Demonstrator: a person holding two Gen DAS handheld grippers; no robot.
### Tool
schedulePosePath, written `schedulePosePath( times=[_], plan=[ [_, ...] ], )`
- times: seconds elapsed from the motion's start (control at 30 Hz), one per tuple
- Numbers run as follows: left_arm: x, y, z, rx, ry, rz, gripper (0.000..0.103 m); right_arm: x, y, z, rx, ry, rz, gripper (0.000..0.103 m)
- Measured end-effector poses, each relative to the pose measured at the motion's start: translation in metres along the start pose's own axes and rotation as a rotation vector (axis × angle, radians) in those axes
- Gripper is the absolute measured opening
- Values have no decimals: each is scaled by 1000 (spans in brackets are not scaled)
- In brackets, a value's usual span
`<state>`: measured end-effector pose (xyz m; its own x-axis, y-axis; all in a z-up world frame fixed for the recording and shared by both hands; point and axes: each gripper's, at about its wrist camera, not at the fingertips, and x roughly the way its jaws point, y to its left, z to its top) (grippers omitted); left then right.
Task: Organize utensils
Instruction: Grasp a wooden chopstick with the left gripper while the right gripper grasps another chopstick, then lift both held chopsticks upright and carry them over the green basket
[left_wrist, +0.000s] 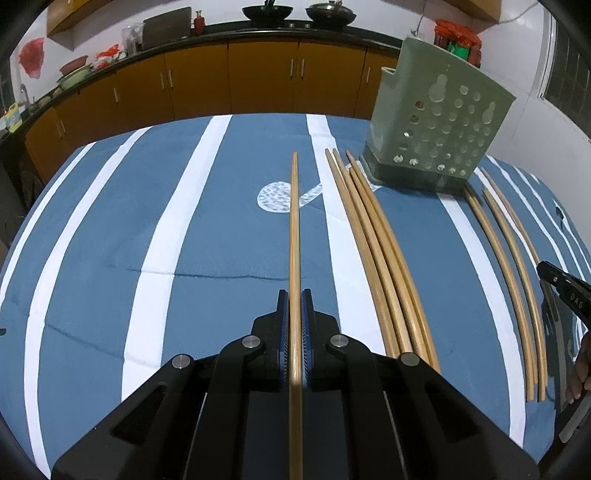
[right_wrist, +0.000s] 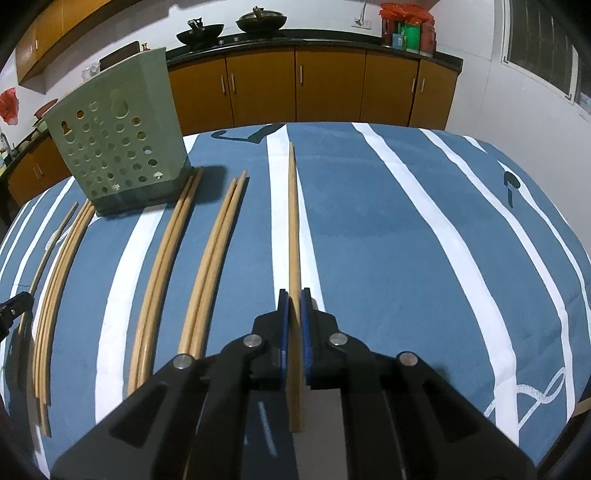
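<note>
My left gripper (left_wrist: 294, 293) is shut on a single wooden chopstick (left_wrist: 294, 221) that points straight ahead over the table. My right gripper (right_wrist: 294, 292) is shut on a chopstick pair (right_wrist: 293, 221) that also points forward. A green perforated utensil holder (left_wrist: 439, 118) stands upright at the far right in the left wrist view, and at the far left in the right wrist view (right_wrist: 118, 133). Several loose chopsticks (left_wrist: 376, 251) lie on the cloth beside it, with more further right (left_wrist: 513, 266). In the right wrist view loose pairs (right_wrist: 210, 266) lie left of my held pair.
The table has a blue cloth with white stripes (left_wrist: 166, 240). Orange kitchen cabinets (left_wrist: 258, 74) with a black counter and woks run behind it. The right gripper's tip (left_wrist: 561, 284) shows at the right edge of the left wrist view.
</note>
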<state>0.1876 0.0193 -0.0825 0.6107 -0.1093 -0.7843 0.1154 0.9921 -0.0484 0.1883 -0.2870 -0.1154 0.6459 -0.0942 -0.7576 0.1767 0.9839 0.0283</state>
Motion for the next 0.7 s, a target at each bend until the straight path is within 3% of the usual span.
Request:
schedulePosePath(
  times=[0.6,0.7],
  plan=[
    [-11,-6,-15,36,-9,11,8,-5,-3,-2,-6,1,6,8],
    [-21,-3,-11,33,-34,12,8,-19,-10,2,9,-37,11,8]
  ],
)
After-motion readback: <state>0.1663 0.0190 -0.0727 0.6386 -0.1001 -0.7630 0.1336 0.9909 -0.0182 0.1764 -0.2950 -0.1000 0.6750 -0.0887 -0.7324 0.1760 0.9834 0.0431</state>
